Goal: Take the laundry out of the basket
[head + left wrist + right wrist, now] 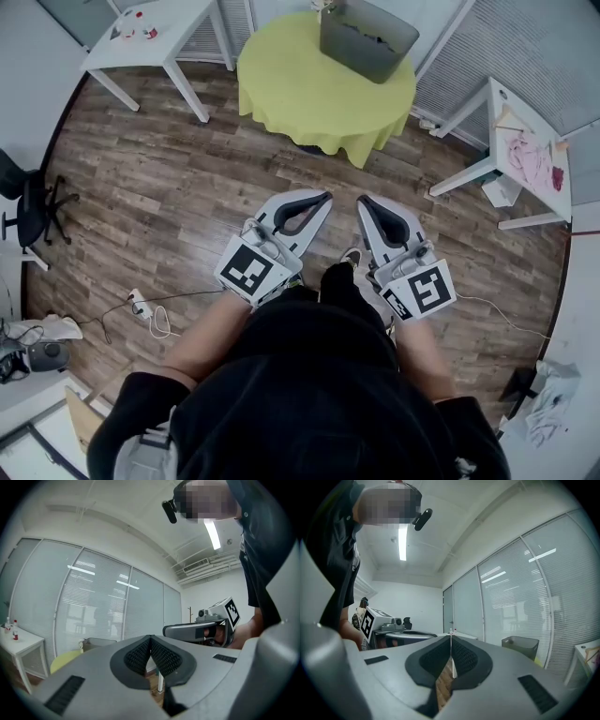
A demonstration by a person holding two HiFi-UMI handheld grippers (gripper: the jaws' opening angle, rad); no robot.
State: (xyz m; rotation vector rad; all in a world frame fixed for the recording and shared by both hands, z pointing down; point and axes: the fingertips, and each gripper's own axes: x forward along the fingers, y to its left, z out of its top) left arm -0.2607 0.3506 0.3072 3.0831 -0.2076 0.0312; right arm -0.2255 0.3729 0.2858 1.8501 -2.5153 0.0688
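Left gripper [326, 197] and right gripper [363, 201], both clenched empty, face the basket [367, 39] on the yellow table [300, 89] across wood floor [216, 178]

Wood floor [187, 187], white table [176, 30], blinds [93, 606]

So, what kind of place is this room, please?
Most likely an office room, perhaps set up for tests: glass partition walls with blinds, a black office chair on wood-look flooring, and white side tables.
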